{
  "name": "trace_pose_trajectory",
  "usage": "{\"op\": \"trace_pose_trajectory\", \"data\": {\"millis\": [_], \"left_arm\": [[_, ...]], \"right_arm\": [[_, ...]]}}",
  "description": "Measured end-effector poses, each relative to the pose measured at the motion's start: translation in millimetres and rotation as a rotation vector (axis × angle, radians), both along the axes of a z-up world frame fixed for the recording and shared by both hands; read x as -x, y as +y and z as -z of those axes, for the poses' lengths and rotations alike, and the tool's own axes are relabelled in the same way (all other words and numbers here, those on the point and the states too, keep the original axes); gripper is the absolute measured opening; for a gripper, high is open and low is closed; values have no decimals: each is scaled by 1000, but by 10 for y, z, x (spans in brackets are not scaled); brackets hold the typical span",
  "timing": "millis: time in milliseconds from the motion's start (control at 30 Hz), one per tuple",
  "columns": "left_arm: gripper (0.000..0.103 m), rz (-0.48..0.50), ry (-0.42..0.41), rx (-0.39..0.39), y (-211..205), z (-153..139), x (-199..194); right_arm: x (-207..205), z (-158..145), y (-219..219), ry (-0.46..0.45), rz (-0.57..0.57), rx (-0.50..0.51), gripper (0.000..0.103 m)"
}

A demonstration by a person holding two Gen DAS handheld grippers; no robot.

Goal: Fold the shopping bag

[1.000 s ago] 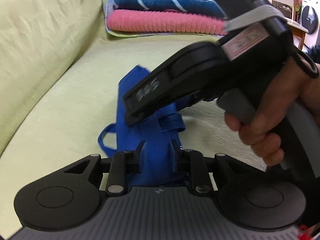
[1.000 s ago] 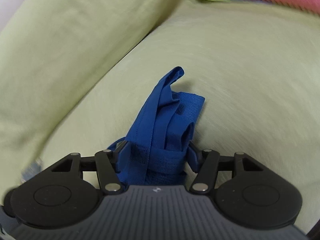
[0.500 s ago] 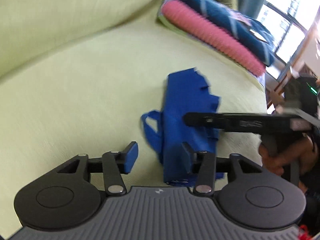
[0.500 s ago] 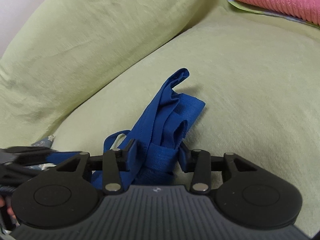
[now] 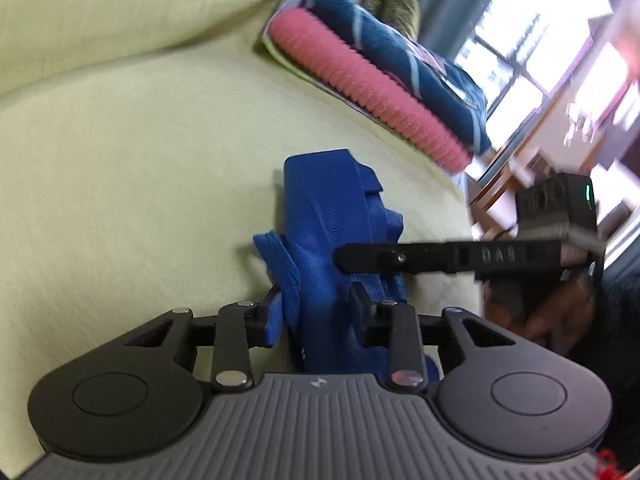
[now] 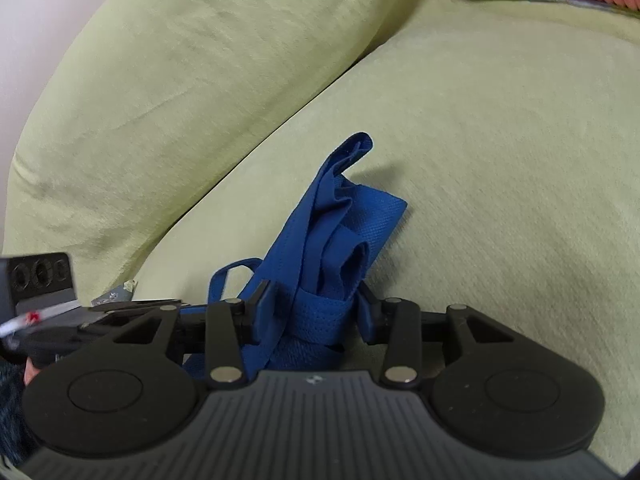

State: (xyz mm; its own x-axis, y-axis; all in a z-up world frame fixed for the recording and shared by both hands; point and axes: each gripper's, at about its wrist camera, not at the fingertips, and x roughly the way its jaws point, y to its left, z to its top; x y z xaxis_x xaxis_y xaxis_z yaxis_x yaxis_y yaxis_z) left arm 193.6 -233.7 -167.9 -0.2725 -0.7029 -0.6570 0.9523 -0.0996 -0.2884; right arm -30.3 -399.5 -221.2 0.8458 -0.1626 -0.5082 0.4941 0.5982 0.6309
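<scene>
A blue fabric shopping bag (image 5: 328,208), folded into a narrow bundle, lies on the yellow-green sofa seat (image 5: 140,160). My left gripper (image 5: 318,312) has its near end and a handle strap (image 5: 276,256) between its jaws; they are closing and the pads press the cloth. My right gripper (image 6: 316,308) is shut on the bundled bag (image 6: 344,216) from the side. A handle loop (image 6: 232,272) sticks out to its left. In the left wrist view the right gripper (image 5: 348,258) reaches in edge-on from the right, across the bag.
Folded pink (image 5: 372,84) and dark blue (image 5: 400,40) towels are stacked at the far end of the seat. The sofa back cushion (image 6: 200,80) rises behind the bag. The seat edge, windows and furniture lie at the right, with a person's hand (image 5: 552,312) there.
The left gripper let go of the bag, swung round and rolled, then closed on the bag's near end again. The right gripper tightened on the bundle and shifted a little.
</scene>
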Motion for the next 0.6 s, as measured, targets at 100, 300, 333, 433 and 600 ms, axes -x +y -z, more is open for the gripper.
{"op": "trace_pose_trajectory", "data": {"millis": [100, 300, 333, 433, 600], "left_arm": [[39, 82, -315, 16, -18, -202, 455], [36, 200, -599, -17, -103, -247, 939], [36, 203, -600, -22, -114, -252, 950], [37, 203, -607, -26, -133, -254, 1021], [37, 218, -583, -6, -98, -227, 1253]], "right_arm": [[-19, -35, -15, 19, -5, -15, 36], [-49, -98, 36, 62, 2, 4, 36], [-45, -98, 31, 61, 3, -3, 36], [-37, -95, 11, 55, 4, -27, 34], [146, -109, 81, 26, 25, -43, 30]]}}
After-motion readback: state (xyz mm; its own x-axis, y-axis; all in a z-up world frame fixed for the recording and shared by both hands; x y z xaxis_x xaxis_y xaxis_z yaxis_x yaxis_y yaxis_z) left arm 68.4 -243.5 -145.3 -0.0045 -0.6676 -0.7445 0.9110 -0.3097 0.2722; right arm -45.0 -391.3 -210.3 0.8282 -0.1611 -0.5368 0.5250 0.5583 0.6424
